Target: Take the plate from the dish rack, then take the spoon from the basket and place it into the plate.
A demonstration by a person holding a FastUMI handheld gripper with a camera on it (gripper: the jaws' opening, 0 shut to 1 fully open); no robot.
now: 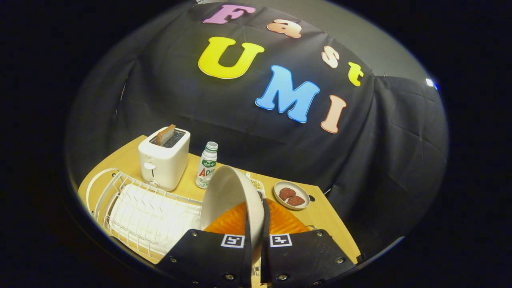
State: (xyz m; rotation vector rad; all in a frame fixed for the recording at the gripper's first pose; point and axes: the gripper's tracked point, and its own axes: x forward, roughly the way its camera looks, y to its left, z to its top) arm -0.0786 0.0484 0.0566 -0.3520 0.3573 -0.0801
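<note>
Step one in hand: my tongs point(256, 236) are clamped on the rim of the smooth white glazed round plate point(230, 196), which is held on edge, lifted beside the white wire dish rack point(140, 208). I judge it next needs laying flat on the pale wooden bench point(324, 216), near the ribbed orange basket point(286, 222).

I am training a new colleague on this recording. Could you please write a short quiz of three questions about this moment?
1. True or false: the tongs are shut on the white plate.
2. What sticks out of the toaster? A) a slice of bread B) a spoon C) a bottle
3. Fill in: the white wire ____ lies beside the orange basket.

Key: 1 true; 2 A; 3 dish rack
</note>
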